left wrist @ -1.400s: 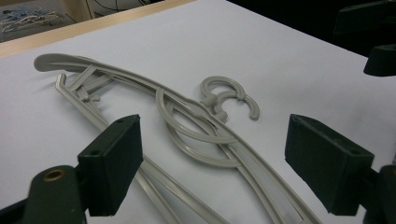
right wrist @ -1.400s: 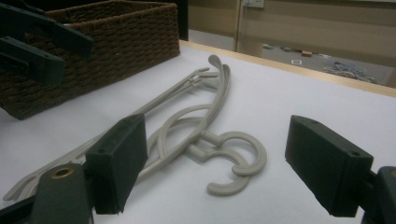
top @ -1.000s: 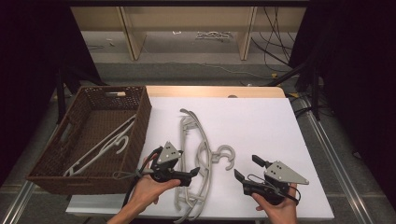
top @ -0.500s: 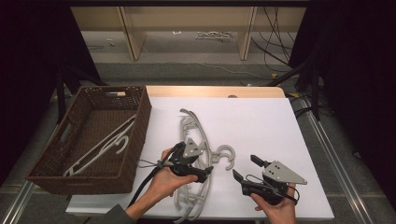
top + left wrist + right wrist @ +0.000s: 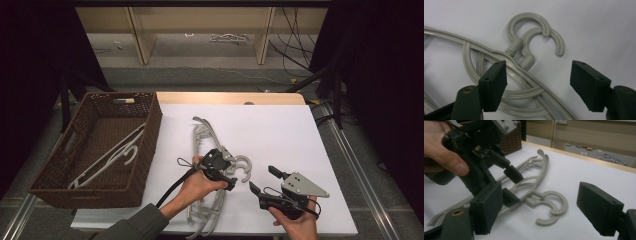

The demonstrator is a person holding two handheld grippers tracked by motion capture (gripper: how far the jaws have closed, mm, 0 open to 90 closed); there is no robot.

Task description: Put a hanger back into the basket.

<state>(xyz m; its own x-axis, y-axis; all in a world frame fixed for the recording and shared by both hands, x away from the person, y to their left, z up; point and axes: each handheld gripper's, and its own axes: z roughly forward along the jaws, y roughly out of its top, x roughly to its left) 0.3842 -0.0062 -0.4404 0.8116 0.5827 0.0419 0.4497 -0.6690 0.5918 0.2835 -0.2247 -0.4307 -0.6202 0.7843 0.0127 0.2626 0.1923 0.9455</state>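
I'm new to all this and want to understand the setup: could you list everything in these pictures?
Hangers on table: two, pale grey, stacked mid-table, hooks to the right.
Hanger in basket: one, white, lying aslant.
Basket: one, dark brown wicker, left of the sheet.
Table sheet: one, white.
Left hand-held gripper: black, jaws open and just been closing, over the hangers' necks, none pinched.
Right hand-held gripper: black, open, on the sheet right of the hooks.

My left tongs [image 5: 231,176] are black with blocky square pads, brass screws and a looping black cable; my right tongs [image 5: 262,181] carry a grey triangular plate; one olive sleeve.
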